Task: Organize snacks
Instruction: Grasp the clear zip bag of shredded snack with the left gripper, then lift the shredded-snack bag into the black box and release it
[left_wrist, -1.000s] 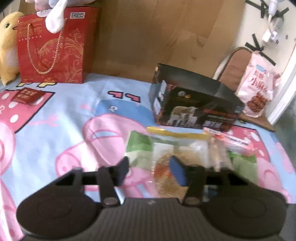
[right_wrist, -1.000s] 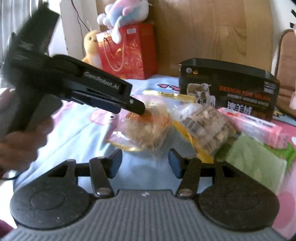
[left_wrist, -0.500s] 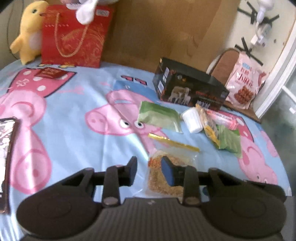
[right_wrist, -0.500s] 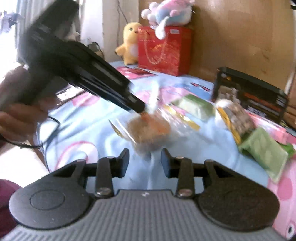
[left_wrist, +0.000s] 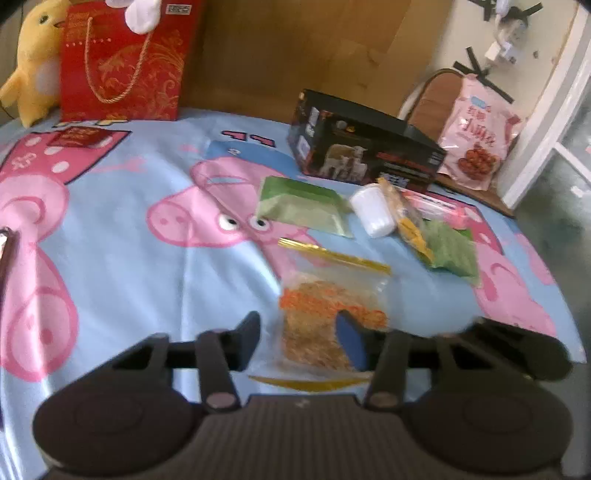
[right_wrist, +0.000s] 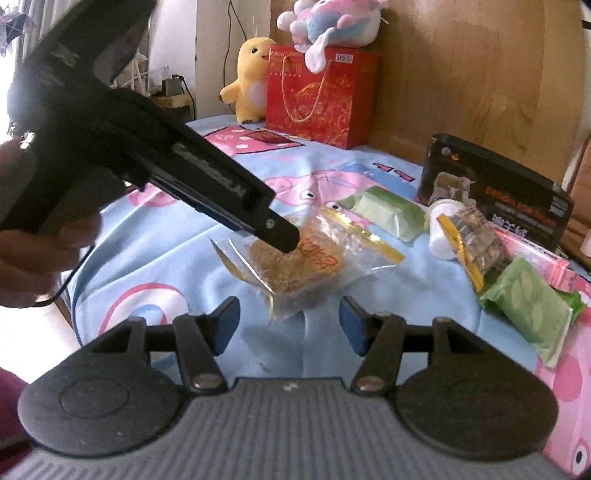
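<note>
A clear zip bag of brown and orange snack (left_wrist: 325, 306) lies on the pig-print cloth, also in the right wrist view (right_wrist: 303, 262). My left gripper (left_wrist: 297, 338) is open with its fingers on either side of the bag, just above it. In the right wrist view the left gripper (right_wrist: 284, 236) hangs over the bag. My right gripper (right_wrist: 288, 325) is open and empty, just in front of the bag. Behind lie a green packet (left_wrist: 303, 210), a white cup (left_wrist: 373, 216), another zip bag (right_wrist: 472, 240), a second green packet (right_wrist: 528, 310) and a pink box (right_wrist: 535, 258).
A black box with a sheep picture (left_wrist: 362, 151) stands at the back right. A red gift bag (left_wrist: 122, 62) and a yellow plush toy (left_wrist: 29, 62) stand at the back left. A pink snack bag (left_wrist: 476, 136) leans on a chair. The table edge (left_wrist: 569, 325) runs close on the right.
The left gripper carried the zip bag away from the pile toward the near side, lowered it onto the cloth and opened. The right gripper also opened wider.
</note>
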